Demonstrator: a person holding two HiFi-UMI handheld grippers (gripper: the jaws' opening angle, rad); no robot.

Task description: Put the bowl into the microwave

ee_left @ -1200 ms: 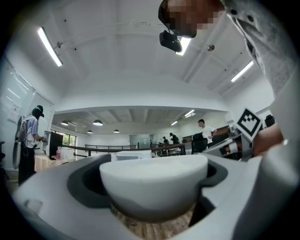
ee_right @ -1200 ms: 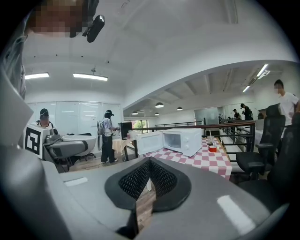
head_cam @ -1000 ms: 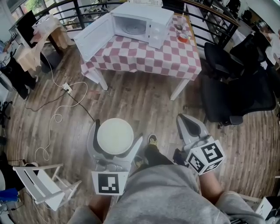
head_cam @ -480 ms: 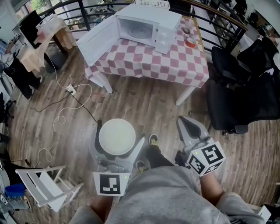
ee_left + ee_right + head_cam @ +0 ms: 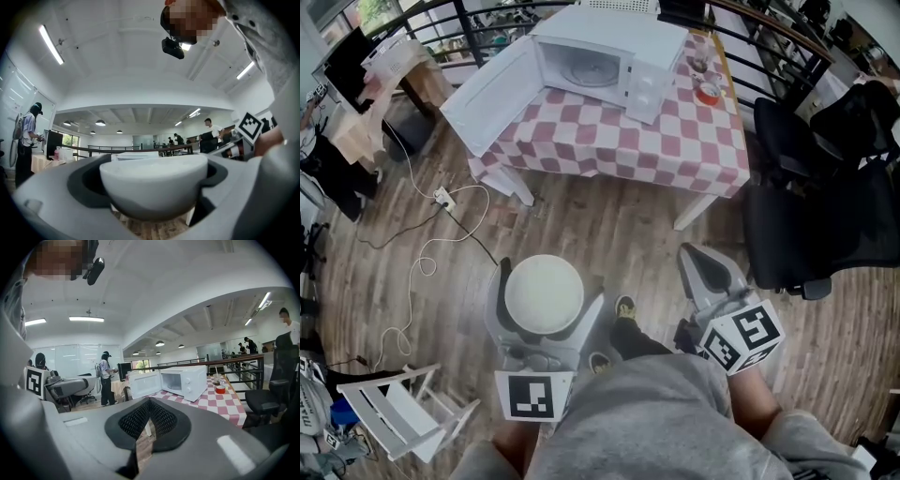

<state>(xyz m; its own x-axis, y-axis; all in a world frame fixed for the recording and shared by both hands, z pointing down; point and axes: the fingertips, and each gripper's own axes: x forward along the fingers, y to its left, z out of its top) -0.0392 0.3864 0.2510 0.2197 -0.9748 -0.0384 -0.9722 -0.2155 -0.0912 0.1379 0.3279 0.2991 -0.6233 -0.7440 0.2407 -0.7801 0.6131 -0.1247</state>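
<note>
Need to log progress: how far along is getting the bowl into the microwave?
Done: the microwave door stands open, and the left gripper has its jaws clamped on the bowl. In hand: bowl held over the floor, short of the table. Left: reach the microwave and set the bowl inside. Right gripper is shut, empty.

The bowl (image 5: pixel 544 292) is creamy white, the microwave (image 5: pixel 605 52) plain white. Pink-and-white checks cover the worktop (image 5: pixel 675 150). The floor (image 5: pixel 609 234) is streaky brown wood planking. The chairs (image 5: pixel 811 234) beside the worktop's right edge are black.
</note>
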